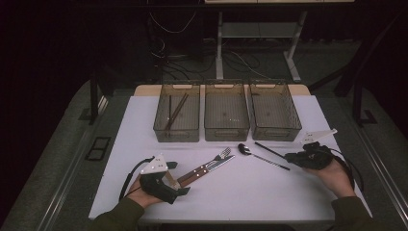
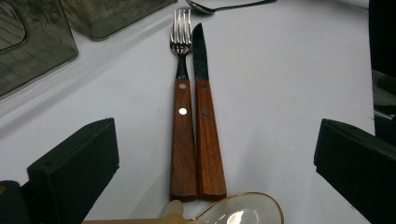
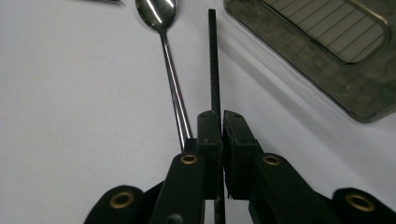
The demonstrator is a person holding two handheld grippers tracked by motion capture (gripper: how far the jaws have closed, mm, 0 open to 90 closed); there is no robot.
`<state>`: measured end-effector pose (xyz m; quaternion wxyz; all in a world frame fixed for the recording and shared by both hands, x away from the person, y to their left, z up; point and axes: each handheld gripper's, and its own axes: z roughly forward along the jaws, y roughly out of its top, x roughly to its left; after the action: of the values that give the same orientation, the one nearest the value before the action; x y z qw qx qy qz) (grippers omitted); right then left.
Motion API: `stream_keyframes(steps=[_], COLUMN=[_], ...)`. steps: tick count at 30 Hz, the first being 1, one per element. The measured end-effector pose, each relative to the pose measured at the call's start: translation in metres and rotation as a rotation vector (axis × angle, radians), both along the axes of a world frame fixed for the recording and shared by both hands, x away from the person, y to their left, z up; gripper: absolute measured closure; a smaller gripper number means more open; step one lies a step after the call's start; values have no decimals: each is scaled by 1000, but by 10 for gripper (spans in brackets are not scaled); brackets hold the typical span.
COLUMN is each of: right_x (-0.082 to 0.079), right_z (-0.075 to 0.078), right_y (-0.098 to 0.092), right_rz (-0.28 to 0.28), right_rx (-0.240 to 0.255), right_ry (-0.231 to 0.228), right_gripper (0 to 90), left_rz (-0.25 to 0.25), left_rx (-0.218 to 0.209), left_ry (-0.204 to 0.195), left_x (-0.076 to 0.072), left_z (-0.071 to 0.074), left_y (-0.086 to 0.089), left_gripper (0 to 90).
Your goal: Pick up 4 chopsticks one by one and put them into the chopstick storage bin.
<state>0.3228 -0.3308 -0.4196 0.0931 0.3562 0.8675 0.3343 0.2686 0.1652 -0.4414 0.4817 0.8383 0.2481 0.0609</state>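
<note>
Notably thin black chopstick [image 3: 213, 60], straight, clamped between right gripper [image 3: 221, 122] jaws.

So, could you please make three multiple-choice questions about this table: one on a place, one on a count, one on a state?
1. Where do the two brown sticks lie?
A. in the left bin
B. in the middle bin
C. on the table
2. How many bins stand in the row?
A. two
B. three
C. four
3. How is the right gripper?
A. wide open
B. shut on the spoon
C. shut on the black stick

Answers: 1 A, they lean inside the left bin. 2 B, left, middle bin and right bin. 3 C, its jaws clamp the black stick, with the spoon lying beside it.
</note>
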Motion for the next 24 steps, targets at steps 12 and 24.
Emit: stream_keyframes(steps=[12, 24], right_x=[-3, 0], right_z=[12, 25], right_y=[10, 24], right_rz=[32, 61], right_rx=[49, 133], right_ry=[-20, -39], right_gripper=[863, 863], left_rz=[-4, -7], left_rx=[1, -2], left_ry=[-1, 2], left_x=[0, 1], left_z=[0, -2], left_y=[0, -1], left_gripper=[0, 0])
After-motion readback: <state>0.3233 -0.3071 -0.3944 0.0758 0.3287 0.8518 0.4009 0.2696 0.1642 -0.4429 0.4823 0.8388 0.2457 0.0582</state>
